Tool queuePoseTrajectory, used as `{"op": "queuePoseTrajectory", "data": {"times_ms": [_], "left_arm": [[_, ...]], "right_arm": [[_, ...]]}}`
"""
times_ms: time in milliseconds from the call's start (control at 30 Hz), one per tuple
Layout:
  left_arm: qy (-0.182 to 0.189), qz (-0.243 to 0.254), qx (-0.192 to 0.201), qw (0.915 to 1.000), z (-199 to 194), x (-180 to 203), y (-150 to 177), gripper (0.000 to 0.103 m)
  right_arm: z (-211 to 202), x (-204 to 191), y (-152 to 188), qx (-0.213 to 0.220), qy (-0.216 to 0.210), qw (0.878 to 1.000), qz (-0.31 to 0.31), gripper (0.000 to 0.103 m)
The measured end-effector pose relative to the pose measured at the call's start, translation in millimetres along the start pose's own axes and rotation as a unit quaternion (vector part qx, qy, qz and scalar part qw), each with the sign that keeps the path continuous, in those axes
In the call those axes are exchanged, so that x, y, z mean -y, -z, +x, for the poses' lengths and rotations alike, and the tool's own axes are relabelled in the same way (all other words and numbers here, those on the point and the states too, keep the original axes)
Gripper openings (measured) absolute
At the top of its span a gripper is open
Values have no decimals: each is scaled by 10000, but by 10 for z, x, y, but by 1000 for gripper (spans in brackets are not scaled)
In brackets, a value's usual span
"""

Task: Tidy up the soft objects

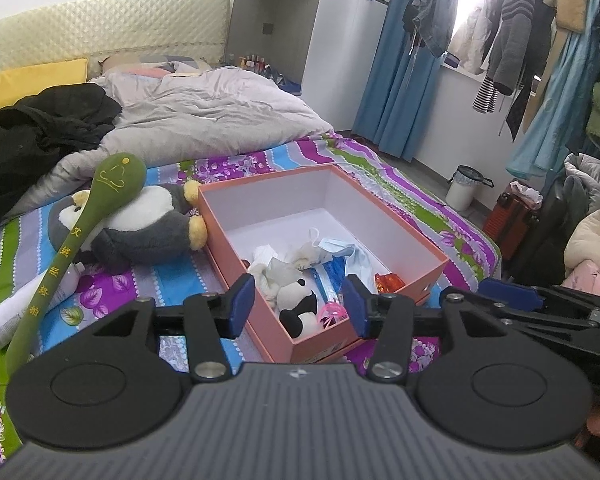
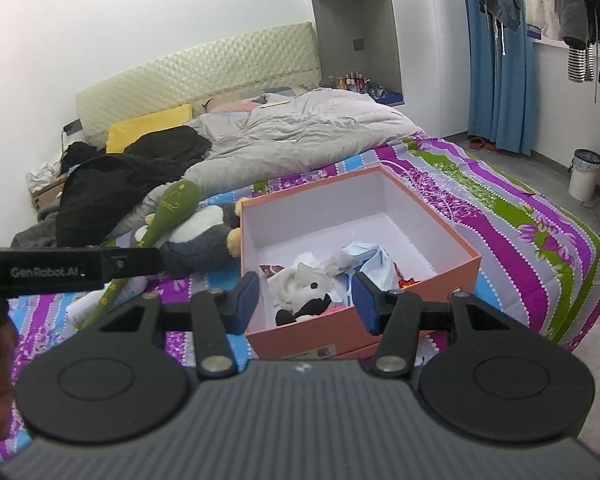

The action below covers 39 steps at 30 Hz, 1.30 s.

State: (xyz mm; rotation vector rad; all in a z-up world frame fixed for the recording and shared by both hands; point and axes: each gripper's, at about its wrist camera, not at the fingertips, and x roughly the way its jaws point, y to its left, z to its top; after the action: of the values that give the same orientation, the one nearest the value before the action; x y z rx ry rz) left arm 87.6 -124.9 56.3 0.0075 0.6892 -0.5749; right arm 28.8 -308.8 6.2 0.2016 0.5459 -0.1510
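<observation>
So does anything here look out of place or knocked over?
Yes: the plush penguin lies tipped on its side on the bedsheet, outside the orange box, with a long green plush spoon resting across it. A white tube lies loose beside them.

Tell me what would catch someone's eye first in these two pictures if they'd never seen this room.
Probably the open orange box on the striped purple bedspread, with a small panda plush and blue face masks inside. Just left of it lies a grey-and-white penguin plush with a long green stuffed spoon resting across it. Further back, a rumpled grey duvet and black clothing cover the bed.
</observation>
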Motion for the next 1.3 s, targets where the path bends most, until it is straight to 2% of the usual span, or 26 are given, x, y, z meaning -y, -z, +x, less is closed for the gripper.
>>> {"op": "queuePoseTrajectory", "data": {"times_ms": [67, 133, 167, 233, 333, 500, 1300], "left_arm": [[14, -1, -5, 10000, 2, -5, -2, 59], [5, -16, 11, 10000, -5, -12, 0, 73], [-12, -29, 17, 10000, -4, -18, -1, 77], [-46, -59, 26, 10000, -9, -32, -1, 90], [-81, -111, 19, 9999, -1, -58, -4, 98], [-175, -60, -35, 9998, 20, -64, -6, 102], [-219, 83, -119, 9997, 17, -27, 7, 103]], "right_arm": [[5, 15, -6, 12, 21, 10000, -10, 55], [11, 27, -10, 30, 83, 10000, -27, 72], [12, 35, -11, 53, 120, 9999, -19, 88], [14, 67, -12, 102, 152, 9998, 16, 95], [21, 80, -7, 99, 216, 9997, 26, 96], [24, 75, 7, 85, 223, 9997, 12, 96], [22, 68, 18, 66, 220, 9997, 27, 96]]}}
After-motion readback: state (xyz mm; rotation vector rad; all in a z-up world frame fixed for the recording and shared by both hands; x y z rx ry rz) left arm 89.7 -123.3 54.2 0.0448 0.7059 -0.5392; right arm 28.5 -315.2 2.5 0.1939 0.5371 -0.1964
